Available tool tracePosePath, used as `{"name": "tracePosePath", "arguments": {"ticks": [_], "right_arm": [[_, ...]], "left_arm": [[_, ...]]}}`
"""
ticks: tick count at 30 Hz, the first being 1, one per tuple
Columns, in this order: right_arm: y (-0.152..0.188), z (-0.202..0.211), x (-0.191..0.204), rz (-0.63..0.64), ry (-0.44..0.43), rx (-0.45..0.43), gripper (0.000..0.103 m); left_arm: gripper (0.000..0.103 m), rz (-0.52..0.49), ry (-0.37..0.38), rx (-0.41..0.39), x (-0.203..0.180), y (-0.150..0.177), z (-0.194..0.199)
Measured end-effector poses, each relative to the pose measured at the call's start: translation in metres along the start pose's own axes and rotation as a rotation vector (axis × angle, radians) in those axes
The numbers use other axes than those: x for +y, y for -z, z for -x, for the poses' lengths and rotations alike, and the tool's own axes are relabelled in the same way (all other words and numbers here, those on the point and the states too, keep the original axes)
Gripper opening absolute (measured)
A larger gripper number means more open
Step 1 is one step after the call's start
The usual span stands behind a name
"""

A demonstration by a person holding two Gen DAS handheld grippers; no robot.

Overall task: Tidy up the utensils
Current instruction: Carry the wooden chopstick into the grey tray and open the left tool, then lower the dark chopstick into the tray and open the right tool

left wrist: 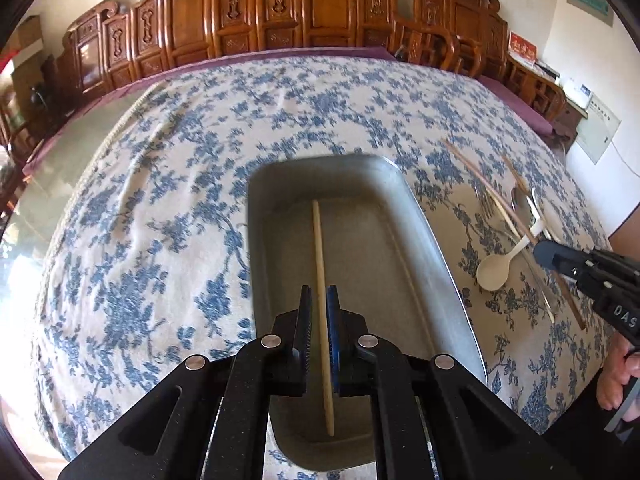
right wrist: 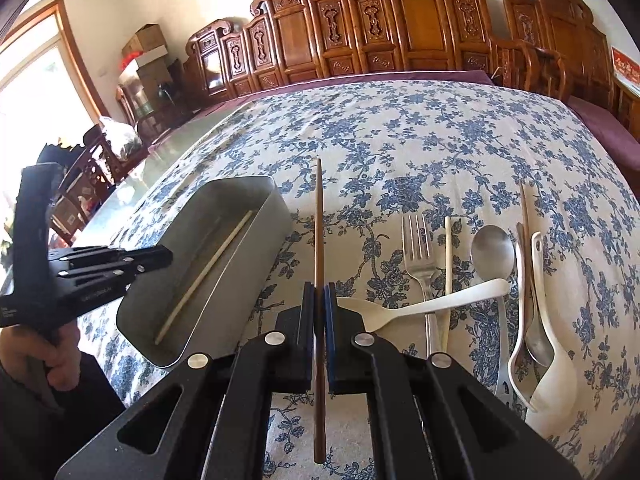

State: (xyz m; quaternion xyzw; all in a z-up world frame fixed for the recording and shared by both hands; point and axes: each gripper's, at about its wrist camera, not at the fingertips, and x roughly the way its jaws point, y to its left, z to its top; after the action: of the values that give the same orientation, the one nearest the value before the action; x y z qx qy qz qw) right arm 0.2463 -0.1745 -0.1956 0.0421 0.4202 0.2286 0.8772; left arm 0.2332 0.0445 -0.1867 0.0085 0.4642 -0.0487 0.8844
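Note:
My left gripper (left wrist: 319, 292) hangs over a grey metal tin (left wrist: 360, 248), jaws a narrow slit apart. A pale chopstick (left wrist: 318, 240) shows through the slit, lying lengthwise on the tin's bottom. From the right wrist view this pale chopstick (right wrist: 208, 272) rests inside the tin (right wrist: 240, 280), apart from the left gripper (right wrist: 170, 255). My right gripper (right wrist: 319, 286) is shut on a dark brown chopstick (right wrist: 318, 220) just right of the tin. I cannot tell whether that stick is lifted off the cloth. The right gripper (left wrist: 538, 250) also shows at the right edge of the left wrist view.
Right of the brown chopstick lie a white plastic spoon (right wrist: 400, 312), a fork (right wrist: 420, 256), a second pale chopstick (right wrist: 448, 264), a metal spoon (right wrist: 492, 252), another brown chopstick (right wrist: 524, 220) and a white soup spoon (right wrist: 552, 392). Blue floral cloth (left wrist: 160, 200) covers the table. Carved wooden chairs (left wrist: 240, 20) line the far side.

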Motion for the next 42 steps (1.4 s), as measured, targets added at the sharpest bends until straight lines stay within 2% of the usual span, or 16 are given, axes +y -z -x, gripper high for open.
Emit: {"name": "tracePosePath", "arguments": {"ticks": [6, 10, 21, 32, 42], "right_arm": [[-0.007, -0.002, 0.014, -0.012, -0.015, -0.001, 0.006], [-0.017, -0.004, 0.037, 0.011, -0.047, 0.001, 0.006], [-0.030, -0.041, 0.093, 0.016, -0.095, 0.049, 0.006], [-0.022, -0.076, 0.108, -0.003, -0.089, 0.108, 0.006], [-0.018, -0.071, 0.106, -0.003, -0.103, 0.099, 0.007]], "left_arm": [[0.006, 0.028, -0.006, -0.060, 0.016, -0.006, 0.019], [0.006, 0.047, -0.008, -0.084, 0.027, -0.009, 0.025], [0.006, 0.067, -0.013, -0.126, 0.043, -0.011, 0.040], [0.006, 0.080, -0.005, -0.131, 0.048, -0.010, 0.043], [0.007, 0.076, -0.005, -0.130, 0.046, -0.010, 0.042]]}}
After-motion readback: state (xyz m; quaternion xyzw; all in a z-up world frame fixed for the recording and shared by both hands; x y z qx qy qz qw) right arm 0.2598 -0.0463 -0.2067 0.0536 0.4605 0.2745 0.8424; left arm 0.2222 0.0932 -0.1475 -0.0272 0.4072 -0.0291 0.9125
